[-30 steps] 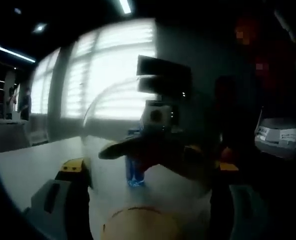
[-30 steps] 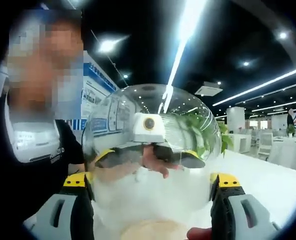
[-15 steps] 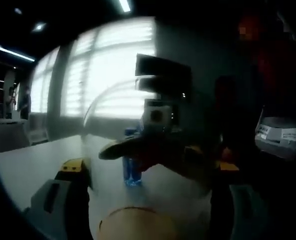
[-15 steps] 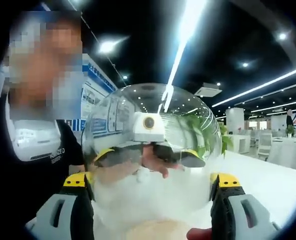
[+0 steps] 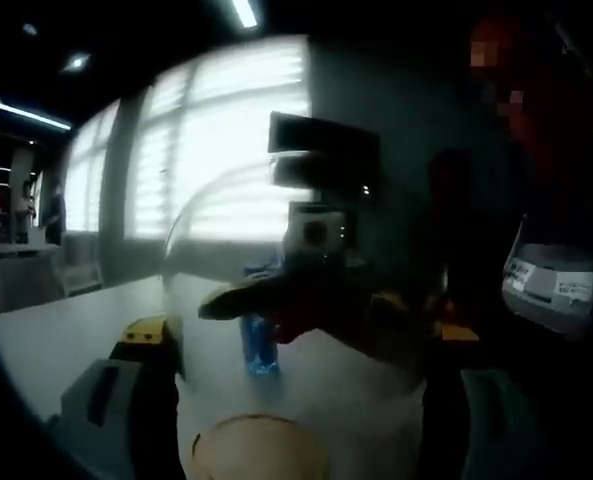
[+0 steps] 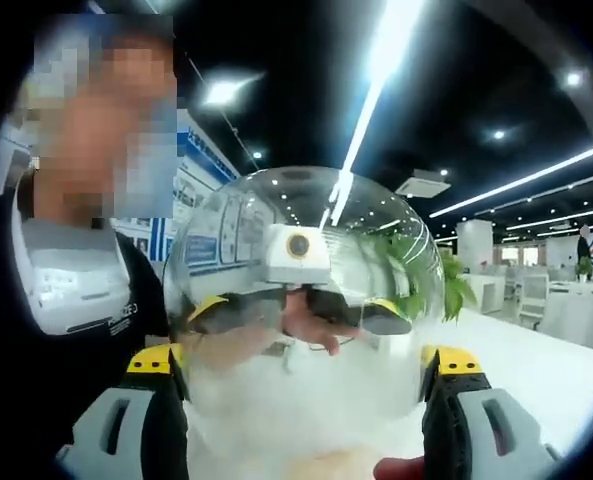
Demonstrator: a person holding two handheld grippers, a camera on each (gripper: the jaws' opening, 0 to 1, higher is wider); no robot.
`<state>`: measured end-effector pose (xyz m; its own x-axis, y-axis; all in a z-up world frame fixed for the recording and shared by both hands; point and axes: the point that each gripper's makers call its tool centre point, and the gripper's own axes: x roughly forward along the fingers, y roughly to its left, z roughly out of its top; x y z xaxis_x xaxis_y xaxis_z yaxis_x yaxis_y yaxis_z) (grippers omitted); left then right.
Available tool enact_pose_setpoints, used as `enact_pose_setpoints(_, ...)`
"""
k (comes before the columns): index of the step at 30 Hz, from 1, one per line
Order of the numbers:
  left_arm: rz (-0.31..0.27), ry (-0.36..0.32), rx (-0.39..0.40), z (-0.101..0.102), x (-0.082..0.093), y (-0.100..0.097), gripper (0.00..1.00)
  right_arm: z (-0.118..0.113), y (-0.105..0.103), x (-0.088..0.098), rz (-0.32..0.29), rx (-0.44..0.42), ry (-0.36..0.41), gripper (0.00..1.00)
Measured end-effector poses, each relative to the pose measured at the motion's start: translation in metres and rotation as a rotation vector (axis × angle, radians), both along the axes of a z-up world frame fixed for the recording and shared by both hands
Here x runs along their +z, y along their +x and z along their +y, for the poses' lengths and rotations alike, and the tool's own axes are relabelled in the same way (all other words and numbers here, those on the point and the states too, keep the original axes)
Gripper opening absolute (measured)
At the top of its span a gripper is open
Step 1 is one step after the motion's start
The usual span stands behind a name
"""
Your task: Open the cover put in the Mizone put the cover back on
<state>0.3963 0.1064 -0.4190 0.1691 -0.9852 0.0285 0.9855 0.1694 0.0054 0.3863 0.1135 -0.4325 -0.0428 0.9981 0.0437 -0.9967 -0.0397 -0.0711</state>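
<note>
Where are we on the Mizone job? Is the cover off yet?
Done: the clear dome cover is off and raised. In hand: it sits between the jaws of both the right gripper and the left gripper. Left: the blue Mizone bottle stands on the table beyond the cover, not under it. It has yet to go in, then the cover goes back on.

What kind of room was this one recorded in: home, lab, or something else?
Probably a large open office or exhibition hall, not a home. The right gripper view shows long ceiling light strips, a printed display board and rows of white tables; the left gripper view shows big blinded windows.
</note>
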Motion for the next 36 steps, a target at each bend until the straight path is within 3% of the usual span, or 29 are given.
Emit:
enact_pose_setpoints(3, -0.014, 0.004, 0.006, -0.001, 0.003, -0.003, 0.86, 0.000, -0.002, 0.003, -0.013, 0.006, 0.010, 0.90)
enact_pose_setpoints(9, -0.024, 0.065, 0.010, -0.006, -0.009, -0.010, 0.86, -0.002, -0.006, -0.003, -0.037, 0.016, -0.024, 0.90)
enact_pose_setpoints(27, -0.005, 0.059, 0.019, -0.013, -0.007, -0.024, 0.86, -0.004, -0.013, 0.000, -0.016, 0.024, -0.017, 0.90)
enact_pose_setpoints(36, -0.036, 0.076, 0.013, -0.009, 0.000, -0.034, 0.86, -0.005, -0.030, 0.004, -0.050, 0.015, -0.009, 0.90)
